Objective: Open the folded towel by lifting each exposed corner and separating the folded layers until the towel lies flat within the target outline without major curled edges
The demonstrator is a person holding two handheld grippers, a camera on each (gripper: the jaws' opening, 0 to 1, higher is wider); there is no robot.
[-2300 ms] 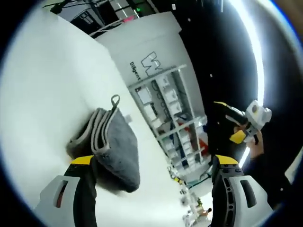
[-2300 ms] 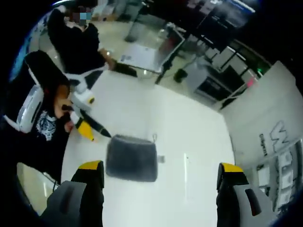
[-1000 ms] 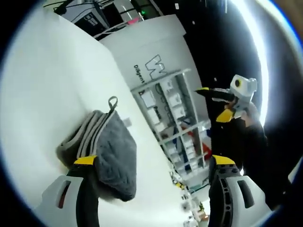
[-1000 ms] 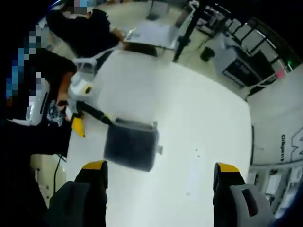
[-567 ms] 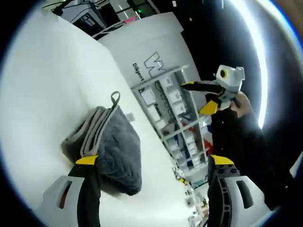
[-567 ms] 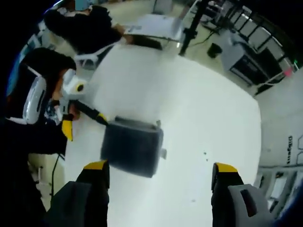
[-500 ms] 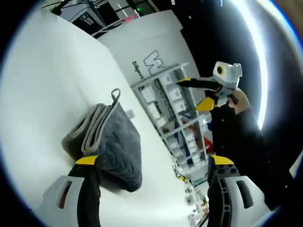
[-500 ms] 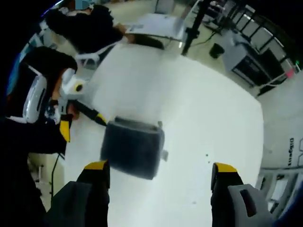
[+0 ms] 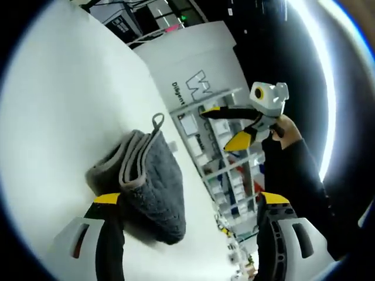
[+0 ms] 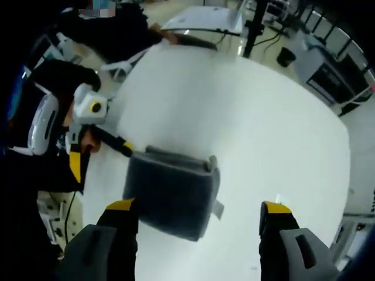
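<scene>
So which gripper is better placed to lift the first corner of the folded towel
Probably the left. In the right gripper view, the left gripper sits at the edge of the towel, jaws open. The right gripper hangs in the air, apart from the towel.

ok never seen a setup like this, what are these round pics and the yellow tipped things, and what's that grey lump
There is no robot here: a person holds a hand-operated claw in each hand, and a fisheye camera rides on each, which makes the pictures round. The yellow-tipped prongs rising from the bottom of each view are that claw's own jaws. In the left gripper view, the left claw stands open, one jaw beside the folded grey towel on the white table, while the right claw hangs open in the air. In the right gripper view the same towel lies between the right claw's spread jaws, the left claw at its far edge. Nothing is held yet.
</scene>
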